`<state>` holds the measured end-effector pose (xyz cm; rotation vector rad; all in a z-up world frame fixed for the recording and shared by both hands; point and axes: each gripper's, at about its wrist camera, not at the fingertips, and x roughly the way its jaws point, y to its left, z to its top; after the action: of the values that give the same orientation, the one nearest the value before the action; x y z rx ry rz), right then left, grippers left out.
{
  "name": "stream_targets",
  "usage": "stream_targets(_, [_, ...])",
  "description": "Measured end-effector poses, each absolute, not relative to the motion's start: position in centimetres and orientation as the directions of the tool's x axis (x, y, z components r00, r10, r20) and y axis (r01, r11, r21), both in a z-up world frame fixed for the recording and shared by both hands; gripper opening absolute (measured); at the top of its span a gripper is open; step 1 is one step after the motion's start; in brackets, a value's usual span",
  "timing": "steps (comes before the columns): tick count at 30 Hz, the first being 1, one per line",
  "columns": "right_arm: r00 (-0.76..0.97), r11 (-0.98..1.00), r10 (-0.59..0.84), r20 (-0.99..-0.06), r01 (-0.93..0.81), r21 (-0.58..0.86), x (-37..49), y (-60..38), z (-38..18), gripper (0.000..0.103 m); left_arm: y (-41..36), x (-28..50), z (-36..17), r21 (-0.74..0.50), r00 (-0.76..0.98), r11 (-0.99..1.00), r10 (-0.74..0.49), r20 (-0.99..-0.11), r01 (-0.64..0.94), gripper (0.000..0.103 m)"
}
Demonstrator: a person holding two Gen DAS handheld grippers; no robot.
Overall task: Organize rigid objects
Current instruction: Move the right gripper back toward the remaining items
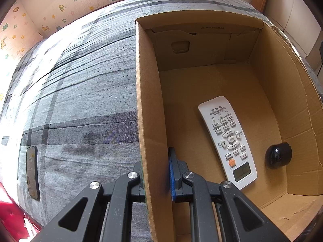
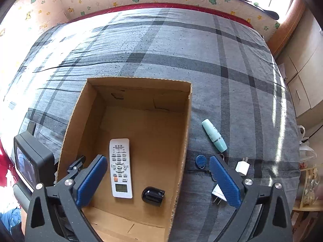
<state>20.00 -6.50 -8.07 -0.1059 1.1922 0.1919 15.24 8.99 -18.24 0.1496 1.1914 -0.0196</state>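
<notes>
One white remote lies lengthwise, screen nearest, below the spread right claw; left claw pinches the box wall.

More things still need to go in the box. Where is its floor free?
In the cardboard box, the whole far half beyond the white remote is bare, as is the strip along the right wall. The near end is crowded: remote and black round object lie side by side.

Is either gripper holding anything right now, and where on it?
The left gripper is clamped on the cardboard box, pinching its left side wall near the top edge. The right gripper is open and empty.
</notes>
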Motion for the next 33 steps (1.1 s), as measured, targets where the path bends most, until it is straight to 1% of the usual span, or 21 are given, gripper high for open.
stream_targets(4, [0.373,0.983,0.054,-0.926,-0.183,-0.016,20.1,-8.7,-7.7,0.103,9.1,15.2,-18.3,0.103,0.372,0.990,0.061,-0.926,0.093,0.014])
stream_targets(18, [0.363,0.999,-0.023,-0.932,-0.016,-0.031,21.6,-18.1,-8.8,0.103,8.9,15.1,-18.4,0.110,0.374,0.989,0.068,-0.925,0.094,0.014])
stream_targets(33, [0.277,0.995,-0.062,-0.959,0.097,-0.037,22.4,-23.6,-14.8,0.103,8.5,15.1,-18.5,0.125,0.379,0.988,0.081,-0.922,0.095,0.014])
